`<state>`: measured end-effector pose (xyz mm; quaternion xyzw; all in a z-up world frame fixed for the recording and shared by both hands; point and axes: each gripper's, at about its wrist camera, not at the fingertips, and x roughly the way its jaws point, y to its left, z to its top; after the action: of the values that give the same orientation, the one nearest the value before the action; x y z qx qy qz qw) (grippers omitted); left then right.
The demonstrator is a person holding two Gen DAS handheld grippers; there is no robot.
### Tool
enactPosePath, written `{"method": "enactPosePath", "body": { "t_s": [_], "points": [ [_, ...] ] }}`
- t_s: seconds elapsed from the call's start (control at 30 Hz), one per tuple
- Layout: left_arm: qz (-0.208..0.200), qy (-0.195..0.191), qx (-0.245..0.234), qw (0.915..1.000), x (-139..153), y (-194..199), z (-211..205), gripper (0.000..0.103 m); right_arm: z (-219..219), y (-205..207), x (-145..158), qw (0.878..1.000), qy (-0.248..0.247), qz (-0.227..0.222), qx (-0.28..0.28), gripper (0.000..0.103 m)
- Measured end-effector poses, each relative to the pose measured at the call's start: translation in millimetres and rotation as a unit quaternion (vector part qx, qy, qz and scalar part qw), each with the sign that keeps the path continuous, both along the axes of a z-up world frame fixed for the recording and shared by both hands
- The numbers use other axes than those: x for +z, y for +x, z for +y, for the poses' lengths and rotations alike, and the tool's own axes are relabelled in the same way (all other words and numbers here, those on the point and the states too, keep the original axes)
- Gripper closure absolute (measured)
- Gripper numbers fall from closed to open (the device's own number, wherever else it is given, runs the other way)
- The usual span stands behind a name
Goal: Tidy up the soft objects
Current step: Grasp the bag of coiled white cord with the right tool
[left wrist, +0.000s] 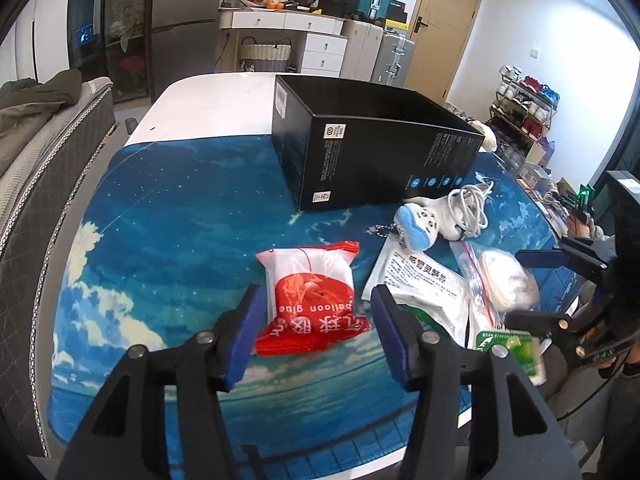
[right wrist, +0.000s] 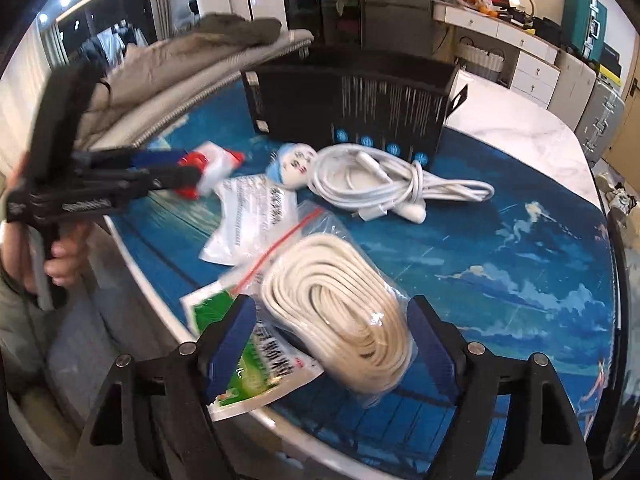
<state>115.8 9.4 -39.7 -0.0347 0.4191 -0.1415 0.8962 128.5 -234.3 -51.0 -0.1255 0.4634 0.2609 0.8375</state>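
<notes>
Left wrist view first: the left gripper [left wrist: 318, 330] stands released at six o'clock, its blue pads either side of a red and white balloon glue packet [left wrist: 310, 300] without pressing on it. The packet lies flat on the blue sky-print mat [left wrist: 180, 216]. At twelve o'clock from the packet stands an open black carton [left wrist: 360, 152]. Toward two o'clock a small plush doll with a blue cap [left wrist: 416, 226] lies beside a bundled white charger cable [left wrist: 470, 204]. At three o'clock sits a white printed sachet [left wrist: 416, 284], then a clear zip bag of coiled cream cord [left wrist: 506, 280], with a green and white sachet [left wrist: 516, 350] at about four o'clock. The right gripper [left wrist: 532, 292] enters from the right edge, its jaws spread above and below the cord bag.

Right wrist view: the right gripper [right wrist: 332, 344] is released and wide, with the zip bag of coiled cream cord [right wrist: 340, 304] between its pads; whether either pad touches the bag cannot be told. The green and white sachet [right wrist: 248, 372] lies under the left pad at seven o'clock. At twelve o'clock are the white charger cable [right wrist: 384, 184] and the black carton [right wrist: 352, 100]; the plush doll [right wrist: 294, 166] is at eleven o'clock, above the white sachet [right wrist: 252, 216]. At nine o'clock a hand [right wrist: 64, 256] holds the left gripper [right wrist: 188, 174], whose tips straddle the balloon glue packet [right wrist: 212, 164], blurred.
</notes>
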Motion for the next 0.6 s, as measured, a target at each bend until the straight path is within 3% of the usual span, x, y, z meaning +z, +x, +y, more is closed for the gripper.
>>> {"method": "enactPosePath", "body": {
  "t_s": [0.07,0.13,0.23,0.3,0.4,0.53,0.6],
  "points": [
    [-0.004,0.004,0.002,1.0,0,1,-1,0.036,-3,8,-6,1.0,0.002,0.005,-0.009,0.023],
    [-0.005,0.009,-0.001,0.9999,0,4,-4,0.036,-11,18,-9,0.999,0.03,0.022,-0.03,0.025],
    [0.002,0.01,0.003,0.9999,-4,10,-5,0.035,-22,25,-7,0.996,0.049,0.028,-0.064,0.045],
    [0.004,0.006,0.007,1.0,-5,11,-3,0.035,-30,29,-4,0.994,0.052,0.024,-0.089,0.05],
    [0.007,0.006,0.01,0.9999,-8,10,0,0.035,-42,30,-3,0.993,0.05,0.026,-0.103,0.051],
    [0.007,0.006,0.013,0.9999,-9,9,2,0.035,-27,21,-2,0.998,0.014,0.029,-0.062,0.051],
    [0.01,0.008,0.012,0.9998,-10,9,3,0.035,-26,19,1,0.998,0.028,0.03,-0.044,0.046]
  ]
}}
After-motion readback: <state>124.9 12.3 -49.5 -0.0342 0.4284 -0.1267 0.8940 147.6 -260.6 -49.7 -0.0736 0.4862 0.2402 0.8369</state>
